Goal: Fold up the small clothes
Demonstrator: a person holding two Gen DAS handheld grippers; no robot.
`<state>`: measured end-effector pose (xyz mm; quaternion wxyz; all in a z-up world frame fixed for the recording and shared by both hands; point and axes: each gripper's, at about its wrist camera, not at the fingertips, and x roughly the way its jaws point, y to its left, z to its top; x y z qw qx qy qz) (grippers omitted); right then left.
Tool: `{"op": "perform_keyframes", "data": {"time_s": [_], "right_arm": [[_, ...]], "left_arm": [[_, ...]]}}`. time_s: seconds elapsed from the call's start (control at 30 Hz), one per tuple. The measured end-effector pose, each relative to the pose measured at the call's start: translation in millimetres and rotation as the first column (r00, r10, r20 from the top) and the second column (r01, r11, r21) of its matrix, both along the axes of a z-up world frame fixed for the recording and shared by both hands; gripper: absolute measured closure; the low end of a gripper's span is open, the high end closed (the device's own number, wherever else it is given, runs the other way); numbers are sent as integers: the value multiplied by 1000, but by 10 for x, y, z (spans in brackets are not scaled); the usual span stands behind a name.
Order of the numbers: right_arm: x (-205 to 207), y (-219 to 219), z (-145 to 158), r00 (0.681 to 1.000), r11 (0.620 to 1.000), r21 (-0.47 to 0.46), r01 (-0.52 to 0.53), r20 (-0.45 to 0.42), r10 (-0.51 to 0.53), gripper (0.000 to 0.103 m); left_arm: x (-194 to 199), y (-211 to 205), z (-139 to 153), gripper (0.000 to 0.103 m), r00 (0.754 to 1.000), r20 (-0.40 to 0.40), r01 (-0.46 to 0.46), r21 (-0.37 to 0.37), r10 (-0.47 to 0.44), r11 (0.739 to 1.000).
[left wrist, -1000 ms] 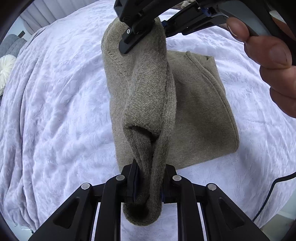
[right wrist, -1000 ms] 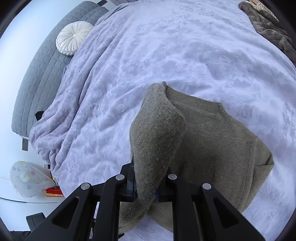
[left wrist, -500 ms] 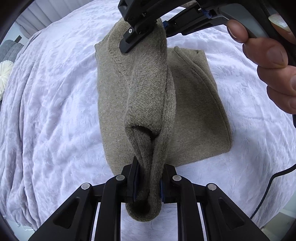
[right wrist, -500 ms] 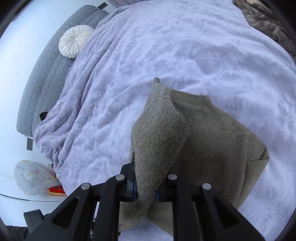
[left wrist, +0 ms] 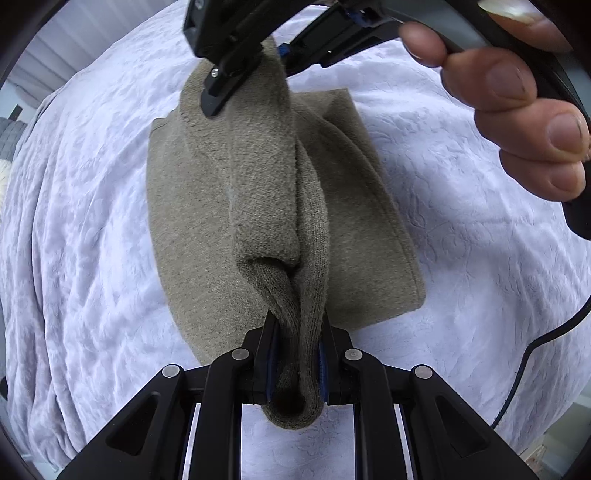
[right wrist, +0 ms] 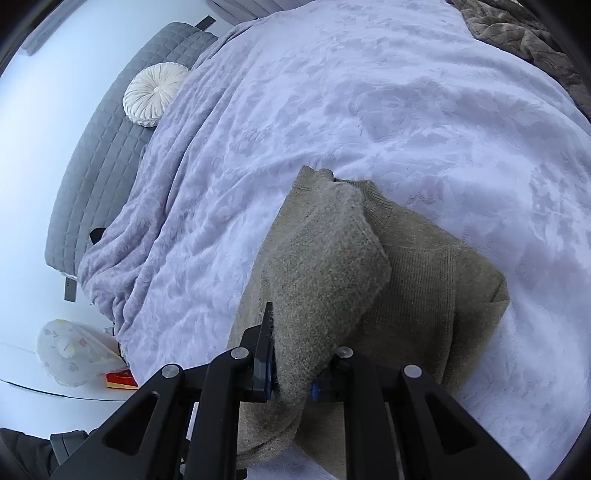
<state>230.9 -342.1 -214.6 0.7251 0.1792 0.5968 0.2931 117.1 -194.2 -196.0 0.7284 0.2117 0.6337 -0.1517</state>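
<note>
Presently, item one: olive-brown knit sweater (left wrist: 192,206), lying on a white textured bedspread (left wrist: 81,258), partly folded. In the left wrist view its long axis runs from the lower edge of the picture up toward the top; a raised fold of it is stretched along that same line between the two tools. In the right wrist view the ribbed neckline (right wrist: 373,210) points away from the camera, toward the far side of the bed.

Item two: left gripper (left wrist: 295,354), jaws drawn narrow and clamped on a bunched end of the sweater, pointing down at the bed.

Item three: right gripper (left wrist: 255,66), likewise pinched tight on the other end of the raised fold; a hand (left wrist: 517,110) holds its handle at upper right, with a black cable (left wrist: 524,354) trailing below.

Change against the earlier frames: the flat part of the sweater now shows further left beneath the lifted fold, and more of it is covered on the right; both grips are unchanged.

Surroundings, right wrist view: grey quilted headboard (right wrist: 107,147) at left, a round white pleated cushion (right wrist: 155,94) against it, a patterned pale bag (right wrist: 70,350) and small red box (right wrist: 120,380) low at left, a brown blanket (right wrist: 517,33) at far upper right.
</note>
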Motion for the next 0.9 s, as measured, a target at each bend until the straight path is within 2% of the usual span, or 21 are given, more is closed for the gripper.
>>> {"op": "perform_keyframes", "data": {"time_s": [0.43,0.73,0.9], "right_arm": [[0,-187,-74,1000,1000,2,-9,5,9,88],[5,-139,113,997,998,-5,-55,53,55,88],[15,-82,142,994,996,-28,-80,69,82,88]], "left_arm": [[-6,-173,-20,84,999,-31,16,-22,-17,1000],[32,-212,71,84,1000,-29,7,-47,-8,999],[66,-193,60,85,998,-59,-18,-76,14,997]]}}
